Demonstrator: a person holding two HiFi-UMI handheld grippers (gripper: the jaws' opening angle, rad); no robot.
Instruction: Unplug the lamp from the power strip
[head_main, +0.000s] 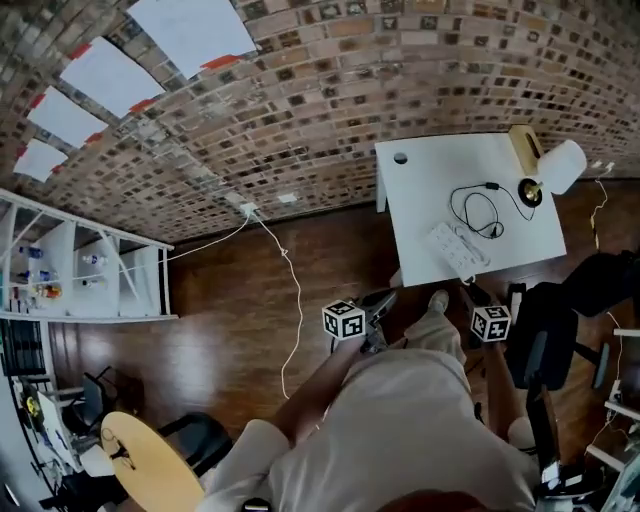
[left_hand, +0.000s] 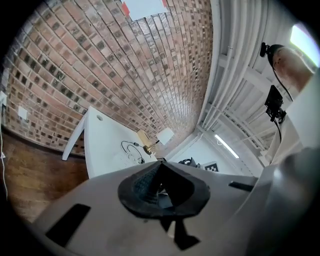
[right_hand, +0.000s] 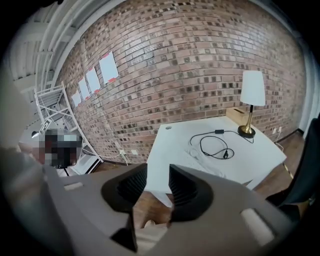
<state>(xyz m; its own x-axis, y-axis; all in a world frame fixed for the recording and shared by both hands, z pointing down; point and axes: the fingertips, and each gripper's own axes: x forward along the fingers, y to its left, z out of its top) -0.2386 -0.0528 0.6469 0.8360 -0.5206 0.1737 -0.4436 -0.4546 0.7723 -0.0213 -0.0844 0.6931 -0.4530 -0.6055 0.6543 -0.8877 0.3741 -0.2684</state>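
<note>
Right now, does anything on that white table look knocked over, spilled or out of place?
Nothing stands out. The lamp stands upright at a far corner of the table, its black cord lies loosely looped beside the power strip, and nothing is spilled.

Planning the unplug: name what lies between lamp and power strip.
A looped black cord lies between lamp and power strip, seen in head view.

The power strip (head_main: 459, 250) on your worktop (head_main: 430, 190) is too small to tell whether the plug of the lamp (head_main: 562, 165) sits in it; your body (head_main: 420, 440) hides the floor (head_main: 250, 330) nearest you.
</note>
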